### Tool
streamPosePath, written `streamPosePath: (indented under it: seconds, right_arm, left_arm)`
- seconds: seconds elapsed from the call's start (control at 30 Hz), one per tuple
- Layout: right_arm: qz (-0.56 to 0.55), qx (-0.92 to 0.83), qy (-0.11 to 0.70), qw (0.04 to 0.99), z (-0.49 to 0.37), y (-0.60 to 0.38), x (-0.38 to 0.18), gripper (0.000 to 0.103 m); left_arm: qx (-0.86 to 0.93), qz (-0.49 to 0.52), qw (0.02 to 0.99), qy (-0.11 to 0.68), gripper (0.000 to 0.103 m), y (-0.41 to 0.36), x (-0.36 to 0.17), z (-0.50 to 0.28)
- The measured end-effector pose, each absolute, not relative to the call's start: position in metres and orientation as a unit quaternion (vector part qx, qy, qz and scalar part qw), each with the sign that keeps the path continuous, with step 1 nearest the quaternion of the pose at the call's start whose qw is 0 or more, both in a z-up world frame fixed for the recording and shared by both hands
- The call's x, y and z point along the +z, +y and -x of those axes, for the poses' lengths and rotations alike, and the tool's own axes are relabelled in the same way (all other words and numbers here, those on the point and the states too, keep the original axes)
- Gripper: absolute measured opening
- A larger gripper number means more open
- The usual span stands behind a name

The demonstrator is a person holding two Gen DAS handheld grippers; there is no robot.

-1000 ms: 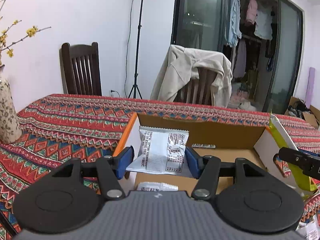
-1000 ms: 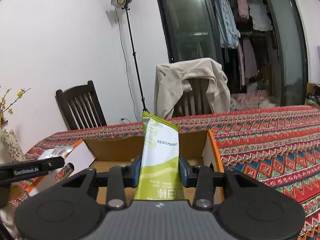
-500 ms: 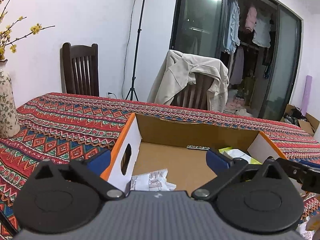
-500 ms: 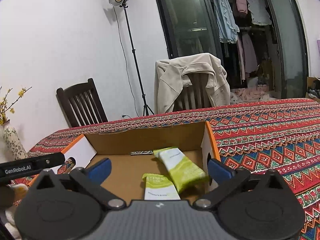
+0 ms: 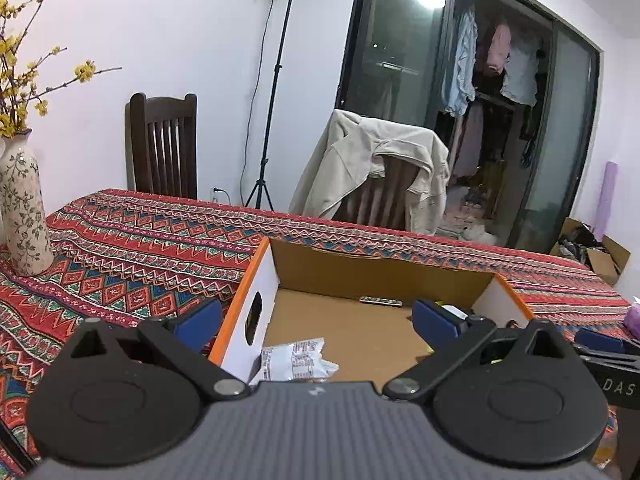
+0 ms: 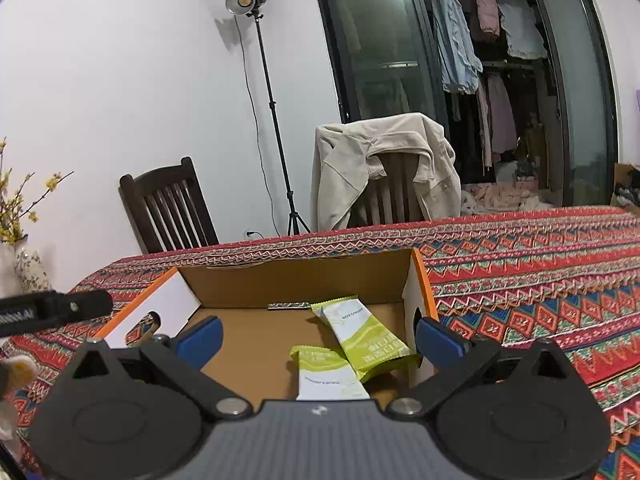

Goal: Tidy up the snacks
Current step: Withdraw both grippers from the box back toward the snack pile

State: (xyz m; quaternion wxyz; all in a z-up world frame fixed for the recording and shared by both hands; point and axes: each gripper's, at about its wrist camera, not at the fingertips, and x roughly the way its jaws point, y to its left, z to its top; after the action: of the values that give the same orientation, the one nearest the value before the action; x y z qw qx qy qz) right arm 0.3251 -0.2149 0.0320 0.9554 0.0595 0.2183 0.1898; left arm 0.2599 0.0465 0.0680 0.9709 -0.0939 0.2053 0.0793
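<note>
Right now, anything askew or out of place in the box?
Nothing damaged or spilled. In the cardboard box, the two green snack packets lie crooked, one overlapping the other by the right wall. The white packet sits crumpled at the near left. Left claw and right claw are open and empty.

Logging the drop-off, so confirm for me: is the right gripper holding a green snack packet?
No: the right gripper stands wide open with nothing between its pads, and both green snack packets lie inside the cardboard box.
</note>
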Motion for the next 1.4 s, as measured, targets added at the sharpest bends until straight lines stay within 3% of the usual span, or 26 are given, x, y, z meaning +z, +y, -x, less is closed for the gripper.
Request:
streamPosePath:
  seconds: [0.47,1.4]
  right_arm:
    - [-0.045,0.211,0.211,0.953,-0.245,-0.237,0.047,0.103]
    - [-0.028,0.216,0.289,0.932,-0.158,-0.259,-0.015,0.103]
  left_arm:
    - [0.068,0.088,0.976,0.188,0.103,0.051,0.076,-0.187]
    - [0.071,0.108,0.962,0.242,0.103,0.077,0.02,-0.103]
